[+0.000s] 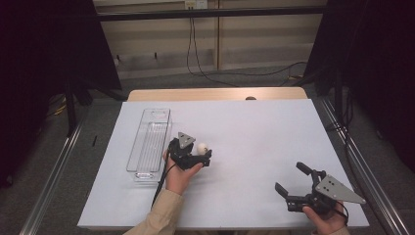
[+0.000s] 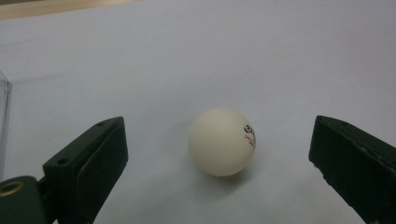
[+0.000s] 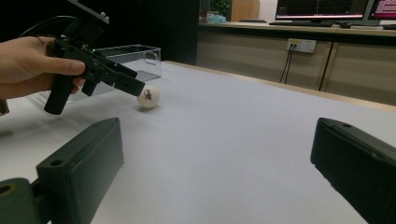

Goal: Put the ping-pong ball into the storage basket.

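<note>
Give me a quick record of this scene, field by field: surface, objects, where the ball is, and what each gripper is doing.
surface: table with a white cover
objects: white ball, clear plastic bin
ball position: resting on the cover, right of the bin, apart from it
ball marking: small printed logo, too small to read
bin contents: looks empty
left gripper: open, jaws either side of the ball, not touching it
right gripper: open, holding nothing, near the table's front right

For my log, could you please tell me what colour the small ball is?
Off-white small round ball with a small dark-and-red printed mark; clearest in the left gripper view.
</note>
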Tool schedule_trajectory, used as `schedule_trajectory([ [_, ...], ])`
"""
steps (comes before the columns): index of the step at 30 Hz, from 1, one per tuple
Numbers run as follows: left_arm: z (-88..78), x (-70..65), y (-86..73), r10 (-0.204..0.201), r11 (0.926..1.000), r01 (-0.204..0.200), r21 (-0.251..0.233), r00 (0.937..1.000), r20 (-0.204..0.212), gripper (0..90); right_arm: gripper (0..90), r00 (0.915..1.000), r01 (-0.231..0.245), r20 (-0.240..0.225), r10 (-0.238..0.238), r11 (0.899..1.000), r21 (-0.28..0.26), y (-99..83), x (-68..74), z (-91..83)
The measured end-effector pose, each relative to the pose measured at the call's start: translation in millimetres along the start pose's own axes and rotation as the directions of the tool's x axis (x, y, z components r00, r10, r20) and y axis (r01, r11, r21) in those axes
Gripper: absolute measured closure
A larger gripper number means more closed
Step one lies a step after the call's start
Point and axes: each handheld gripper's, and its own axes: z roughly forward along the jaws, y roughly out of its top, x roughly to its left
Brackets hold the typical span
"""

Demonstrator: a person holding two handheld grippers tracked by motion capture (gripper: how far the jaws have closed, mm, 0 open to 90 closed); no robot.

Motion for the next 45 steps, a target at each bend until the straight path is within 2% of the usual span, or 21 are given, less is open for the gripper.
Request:
schedule_trajectory([
  [2,0.5,0.2,0.0,0.001,1.0000,-0.001,0.004,0.9999,-0.011,4.8,1.8,1.0000,0.000,0.000,0.000,1.000,0.000,0.0,0.0,0.1],
  [25,5.1,2.1,-0.2,-0.011,0.9999,0.011,0.007,0.9999,-0.008,5.4,1.8,1.0000,0.003,-0.002,-0.003,1.000,-0.005,-0.1,-0.1,0.4],
  [37,7.5,-0.6,6.7,-0.008,0.9995,0.008,0.029,0.9999,-0.013,5.2,1.8,1.0000,0.005,0.000,-0.005,1.000,-0.006,0.0,-0.4,0.2],
  [45,10.0,-0.1,7.8,0.012,0.9987,-0.011,0.051,0.9998,-0.015,5.2,1.9,1.0000,0.007,-0.002,-0.007,1.000,-0.002,0.1,-0.5,-0.1],
])
